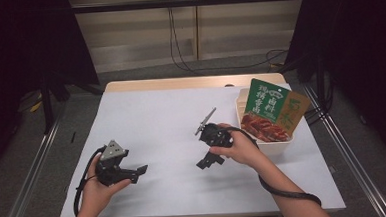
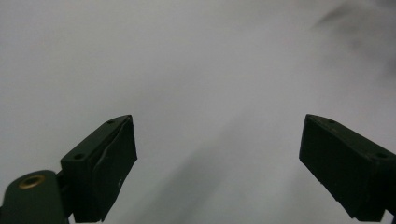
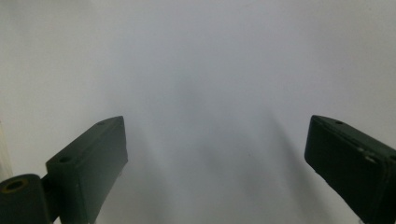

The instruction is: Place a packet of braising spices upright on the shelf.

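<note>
My left gripper [image 1: 137,172] is held in a hand low over the front left of the white table cover [image 1: 156,115], jaws pointing right. In the left gripper view the left gripper [image 2: 218,122] is open, with bare white surface between its jaws. My right gripper [image 1: 205,161] is held near the table's middle, jaws pointing down toward the cover. The right gripper [image 3: 217,121] is open too in its own view, nothing between the jaws. A white bin [image 1: 279,142] stands just right of that hand, with a green snack packet [image 1: 266,100] and a tan packet [image 1: 295,109] upright in it.
The table's wooden back edge [image 1: 179,83] shows beyond the cover. Metal rails [image 1: 343,145] run along both sides of the table. Cables [image 1: 188,63] lie on the floor behind. A black cable [image 1: 285,194] trails from the right gripper along the forearm.
</note>
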A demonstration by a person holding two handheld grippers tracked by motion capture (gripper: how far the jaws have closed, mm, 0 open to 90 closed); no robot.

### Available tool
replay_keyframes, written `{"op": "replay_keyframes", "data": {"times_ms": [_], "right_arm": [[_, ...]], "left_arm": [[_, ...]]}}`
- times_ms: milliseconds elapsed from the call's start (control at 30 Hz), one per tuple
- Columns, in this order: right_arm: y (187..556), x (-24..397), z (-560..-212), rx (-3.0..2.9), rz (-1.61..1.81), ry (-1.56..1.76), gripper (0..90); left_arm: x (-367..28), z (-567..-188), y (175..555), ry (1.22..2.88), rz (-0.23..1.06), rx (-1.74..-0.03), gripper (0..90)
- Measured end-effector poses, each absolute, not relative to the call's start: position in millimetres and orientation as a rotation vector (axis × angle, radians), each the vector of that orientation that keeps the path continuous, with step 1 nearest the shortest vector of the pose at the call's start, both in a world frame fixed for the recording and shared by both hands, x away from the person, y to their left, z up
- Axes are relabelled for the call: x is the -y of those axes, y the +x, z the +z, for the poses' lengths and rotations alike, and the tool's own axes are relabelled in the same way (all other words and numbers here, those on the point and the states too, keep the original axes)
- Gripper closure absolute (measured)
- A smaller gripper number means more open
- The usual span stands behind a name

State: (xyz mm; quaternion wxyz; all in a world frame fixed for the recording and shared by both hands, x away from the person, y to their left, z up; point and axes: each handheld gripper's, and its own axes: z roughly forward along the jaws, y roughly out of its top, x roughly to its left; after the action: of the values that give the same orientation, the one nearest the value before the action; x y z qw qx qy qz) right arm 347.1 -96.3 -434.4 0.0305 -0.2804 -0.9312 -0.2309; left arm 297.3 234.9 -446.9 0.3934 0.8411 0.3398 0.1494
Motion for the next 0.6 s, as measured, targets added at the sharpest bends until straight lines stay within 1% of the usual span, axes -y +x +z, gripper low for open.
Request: {"op": "replay_keyframes", "data": {"times_ms": [233,600], "right_arm": [[340.1,102.6,-444.9,2.88,-0.7,-0.883,5.6],[330.4,114.5,-451.9,2.833,-0.831,-0.91,5.7]], "left_arm": [[-233.2,-448.0,296.7,2.138,0.359,-0.871,10.9],[-232.1,-450.9,298.7,2.153,0.354,-0.867,10.8]]}}
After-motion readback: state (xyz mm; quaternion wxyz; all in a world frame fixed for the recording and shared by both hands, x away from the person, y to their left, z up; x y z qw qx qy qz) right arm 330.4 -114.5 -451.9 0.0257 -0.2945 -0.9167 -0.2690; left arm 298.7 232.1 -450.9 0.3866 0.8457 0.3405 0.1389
